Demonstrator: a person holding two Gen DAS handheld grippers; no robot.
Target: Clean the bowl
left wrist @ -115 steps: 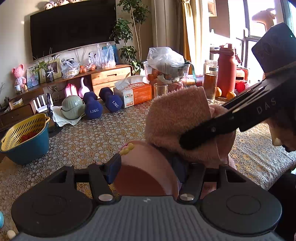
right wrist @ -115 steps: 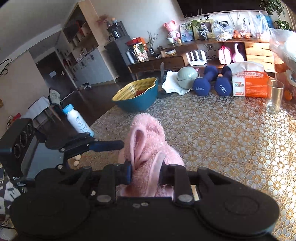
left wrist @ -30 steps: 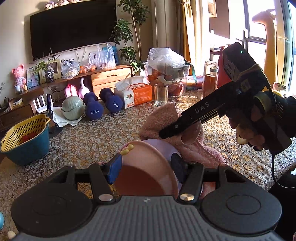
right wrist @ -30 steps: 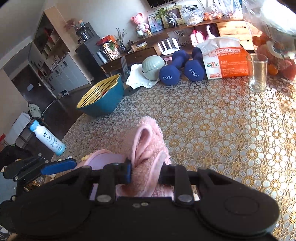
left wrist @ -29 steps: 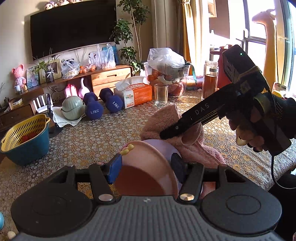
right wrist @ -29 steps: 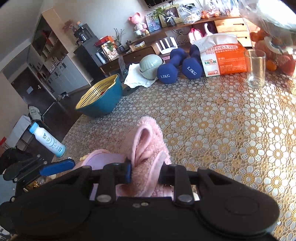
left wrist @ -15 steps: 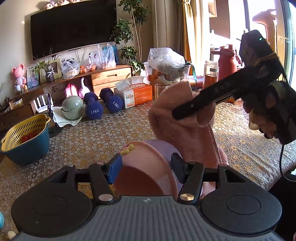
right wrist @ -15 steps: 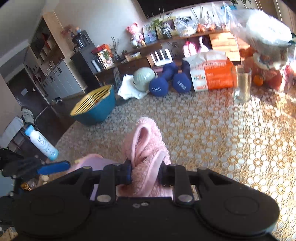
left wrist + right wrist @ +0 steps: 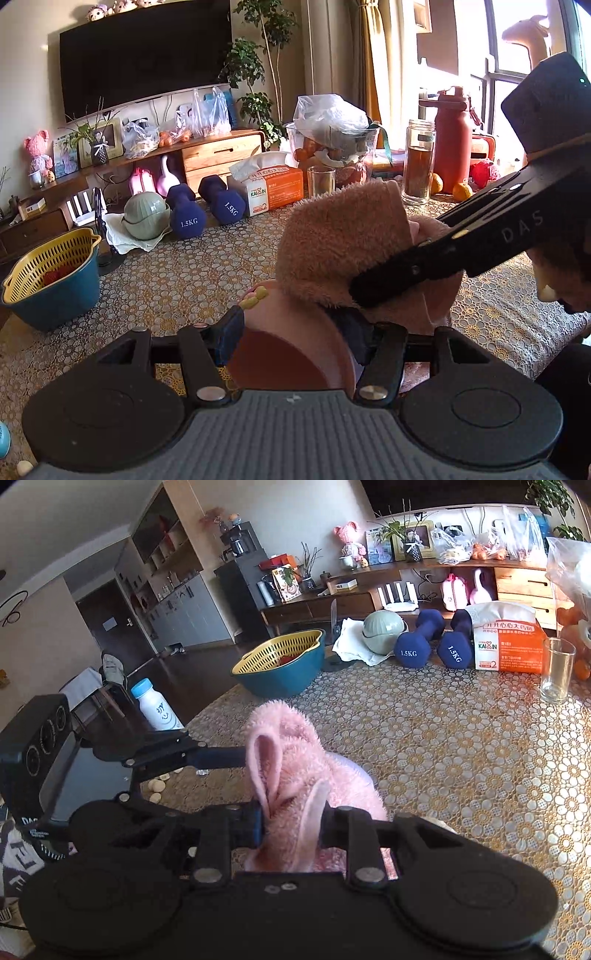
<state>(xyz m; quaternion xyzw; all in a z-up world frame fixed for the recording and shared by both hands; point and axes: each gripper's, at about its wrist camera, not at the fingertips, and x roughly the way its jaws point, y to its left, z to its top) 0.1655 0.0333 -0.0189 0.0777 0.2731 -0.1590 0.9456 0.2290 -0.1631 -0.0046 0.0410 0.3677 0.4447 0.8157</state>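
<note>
Resting over the lace-covered counter (image 9: 177, 280), the pink bowl (image 9: 291, 347) sits clamped in my left tool (image 9: 295, 336); above the bowl, my right tool (image 9: 291, 823) is clenched on the fluffy pink cloth (image 9: 291, 746).

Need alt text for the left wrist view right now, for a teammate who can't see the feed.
The left gripper clamps a tilted pink bowl while the right gripper holds a fluffy pink cloth over its rim. Behind, the patterned table carries dumbbells, a tissue box and a glass.
</note>
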